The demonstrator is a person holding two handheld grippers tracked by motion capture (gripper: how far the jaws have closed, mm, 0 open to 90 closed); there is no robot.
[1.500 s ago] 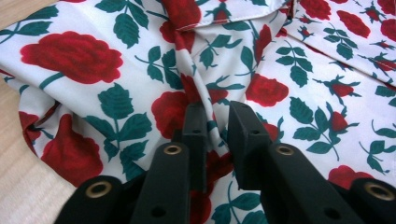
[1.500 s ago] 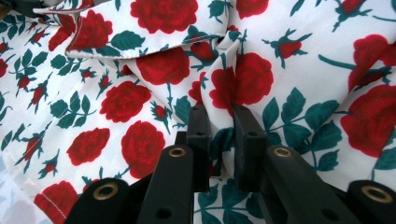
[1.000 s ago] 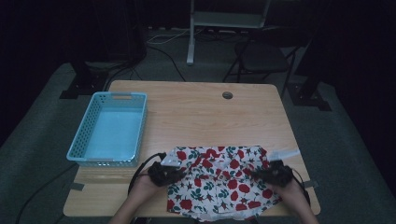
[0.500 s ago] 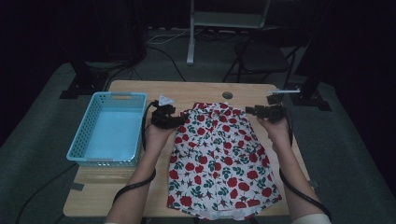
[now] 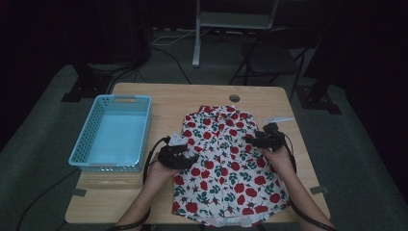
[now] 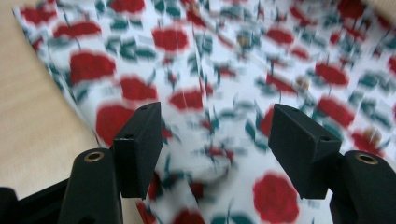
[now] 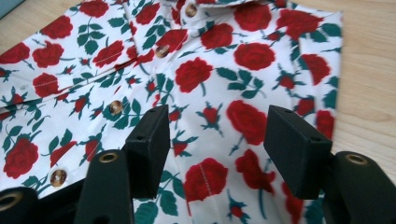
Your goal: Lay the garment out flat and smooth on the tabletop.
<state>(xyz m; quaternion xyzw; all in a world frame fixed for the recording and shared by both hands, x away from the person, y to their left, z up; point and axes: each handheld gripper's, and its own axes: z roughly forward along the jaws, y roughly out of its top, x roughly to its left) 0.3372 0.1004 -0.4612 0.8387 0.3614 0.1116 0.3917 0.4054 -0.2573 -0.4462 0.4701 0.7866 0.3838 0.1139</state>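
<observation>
Shirt (image 5: 226,163) spread flat along table's (image 5: 159,98) near edge, left tool (image 5: 185,155) and right tool (image 5: 255,140) parted, holding nothing; careless pinch would likely bunch several layers.

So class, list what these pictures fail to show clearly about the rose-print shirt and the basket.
- White rose-print cotton shirt: hem cut off by the high view's bottom edge.
- Its print: blurred in the left gripper view.
- Blue plastic mesh basket: near wall's inside hidden by its rim.

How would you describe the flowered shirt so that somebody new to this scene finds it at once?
Start at the wooden table. Right of the blue basket, the shirt lies spread flat, collar at the far end. It alone is white cloth printed with red roses and green leaves, with brown buttons down the front.
</observation>
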